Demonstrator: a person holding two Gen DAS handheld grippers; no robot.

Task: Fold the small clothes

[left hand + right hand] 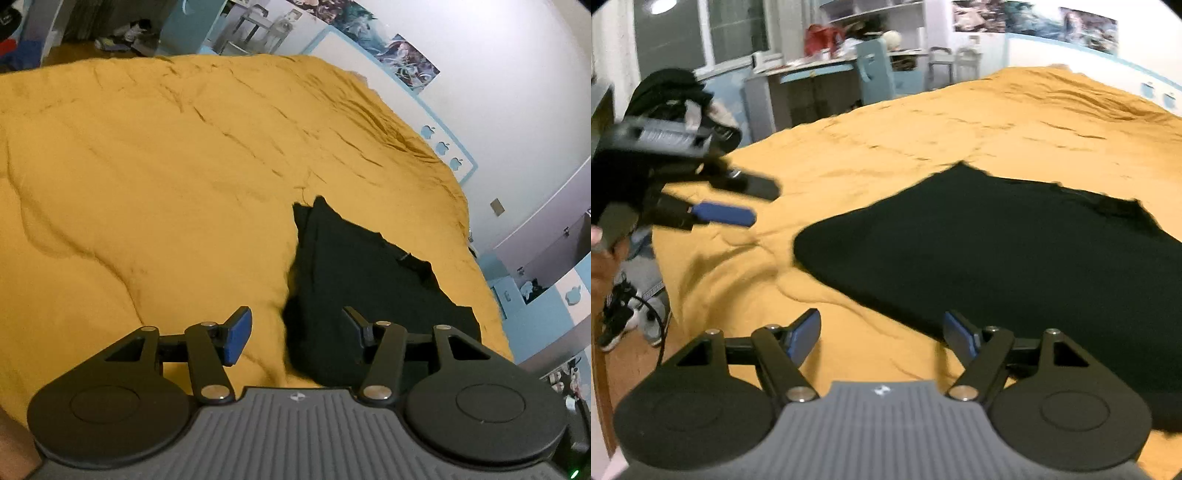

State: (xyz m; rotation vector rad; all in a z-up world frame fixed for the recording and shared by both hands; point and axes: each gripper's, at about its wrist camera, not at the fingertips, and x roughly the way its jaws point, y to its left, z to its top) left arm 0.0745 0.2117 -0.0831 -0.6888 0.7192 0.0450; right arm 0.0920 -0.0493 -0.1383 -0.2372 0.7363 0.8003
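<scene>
A black fabric garment (1015, 266) is being shown lying flat on a bed covered by a wrinkled mustard-yellow quilt (147, 184). The left claw (297, 332) is being held wide above the quilt, with nothing between its blue-padded fingers (238, 334); the garment's near edge is lying just ahead of it and toward its right finger. The right claw (881, 338) is likewise being held wide and empty, with bare quilt between its fingers and the garment spreading ahead and to its right. In the right wrist view, the left claw (753, 201) is being seen blurred, off to the upper left, well apart from the garment, gripped by a person's hand (602, 258).
</scene>
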